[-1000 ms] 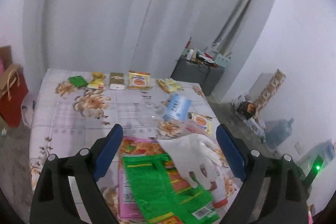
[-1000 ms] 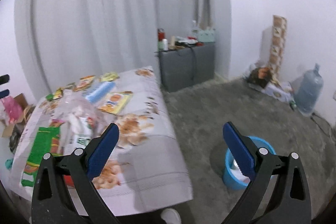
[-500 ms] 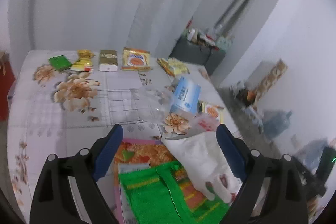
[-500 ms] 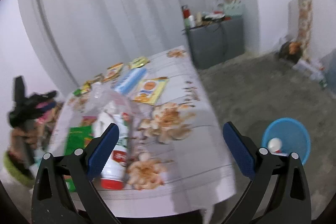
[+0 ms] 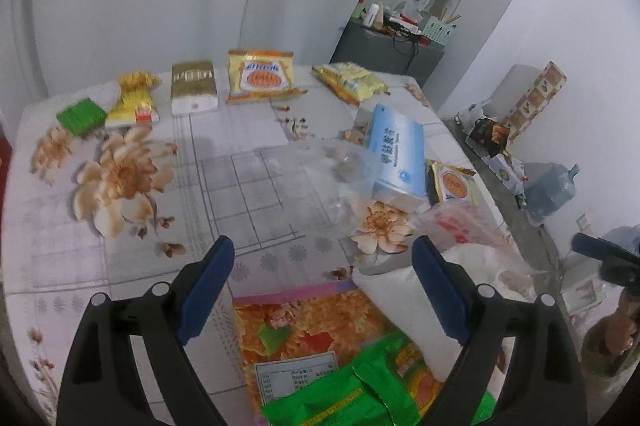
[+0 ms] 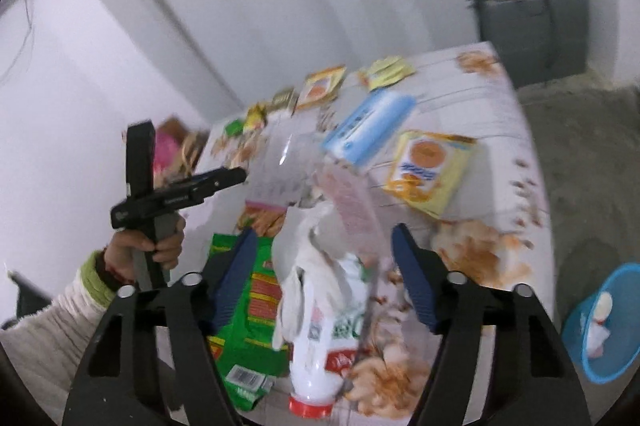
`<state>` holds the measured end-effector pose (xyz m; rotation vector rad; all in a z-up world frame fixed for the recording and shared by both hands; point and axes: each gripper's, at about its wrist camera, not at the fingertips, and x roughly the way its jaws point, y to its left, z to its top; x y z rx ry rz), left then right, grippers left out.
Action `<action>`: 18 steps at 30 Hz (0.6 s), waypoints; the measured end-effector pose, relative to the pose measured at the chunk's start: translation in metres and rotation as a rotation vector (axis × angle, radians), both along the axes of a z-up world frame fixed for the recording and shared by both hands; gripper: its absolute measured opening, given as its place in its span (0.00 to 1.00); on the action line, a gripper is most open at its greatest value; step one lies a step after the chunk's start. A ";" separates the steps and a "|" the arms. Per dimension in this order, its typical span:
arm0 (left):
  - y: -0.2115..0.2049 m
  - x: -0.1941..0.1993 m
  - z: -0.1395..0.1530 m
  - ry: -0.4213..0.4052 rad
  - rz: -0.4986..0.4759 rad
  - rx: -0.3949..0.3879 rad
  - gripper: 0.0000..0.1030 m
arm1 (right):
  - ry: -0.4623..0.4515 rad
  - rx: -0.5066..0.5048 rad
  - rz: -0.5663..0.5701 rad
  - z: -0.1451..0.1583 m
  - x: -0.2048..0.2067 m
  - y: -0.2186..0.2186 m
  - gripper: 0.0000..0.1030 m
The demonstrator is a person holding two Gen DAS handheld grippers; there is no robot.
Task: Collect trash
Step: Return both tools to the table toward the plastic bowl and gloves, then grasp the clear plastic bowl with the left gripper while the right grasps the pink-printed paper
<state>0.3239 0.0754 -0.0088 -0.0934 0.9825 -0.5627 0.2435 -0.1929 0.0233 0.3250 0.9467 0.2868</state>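
Tongs first: my left tongs [image 5: 323, 290] are spread wide and hold nothing, and my right tongs [image 6: 322, 268] are just as wide and also hold nothing.

Between the blue pads of my right tongs lies a white plastic bottle with a red cap [image 6: 320, 342], cap end nearest me, with a crumpled white bag [image 6: 308, 250] draped over it. Just left of that bottle, under the left pad, I see a green snack wrapper with red and yellow print [image 6: 248, 322]. From my left tongs the same green wrapper [image 5: 340, 398] sits low between the pads, lying on an orange and pink noodle packet [image 5: 304, 322]; the white bag [image 5: 404, 298] touches the right pad.

Beyond the left tongs, on the floral-print cloth surface [image 5: 240, 178], I find a clear crumpled plastic bag [image 5: 340, 170], then a light blue box with dark lettering [image 5: 398, 154] and, right of it, a yellow biscuit packet with an orange disc [image 5: 454, 182].

Farthest from the left tongs a row runs along the far edge: a small green packet [image 5: 80, 114], a yellow and red sachet [image 5: 134, 98], an olive and white box [image 5: 193, 86], an orange and yellow snack bag [image 5: 262, 76].

Right of my right tongs, down on the floor, stands a blue plastic basket [image 6: 576, 342].
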 end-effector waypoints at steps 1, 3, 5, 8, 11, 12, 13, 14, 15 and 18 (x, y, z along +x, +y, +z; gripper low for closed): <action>0.001 0.001 -0.003 0.005 -0.001 -0.002 0.85 | 0.013 -0.013 0.016 -0.003 0.007 0.006 0.57; 0.002 0.004 -0.007 0.005 -0.009 -0.002 0.85 | 0.033 -0.044 0.033 -0.010 0.019 0.015 0.53; 0.002 0.005 -0.008 0.000 -0.016 -0.004 0.85 | 0.050 -0.071 0.040 -0.017 0.028 0.022 0.49; -0.001 0.010 -0.007 -0.006 -0.030 -0.012 0.85 | 0.087 -0.092 0.049 -0.029 0.038 0.025 0.37; -0.009 0.016 -0.007 -0.016 -0.047 0.002 0.85 | 0.120 -0.089 0.031 -0.038 0.041 0.018 0.13; -0.012 0.018 -0.007 -0.018 -0.048 0.008 0.85 | 0.125 -0.069 0.021 -0.041 0.041 0.015 0.07; -0.016 0.022 -0.008 -0.018 -0.048 0.016 0.85 | 0.125 -0.053 0.011 -0.043 0.041 0.011 0.03; -0.020 0.025 -0.009 -0.015 -0.048 0.023 0.85 | 0.128 -0.044 0.001 -0.045 0.042 0.008 0.02; -0.024 0.029 -0.011 -0.009 -0.046 0.030 0.85 | 0.130 -0.032 -0.008 -0.046 0.042 0.005 0.01; -0.038 0.040 -0.015 0.013 -0.052 0.044 0.85 | 0.142 0.015 -0.025 -0.052 0.042 -0.002 0.00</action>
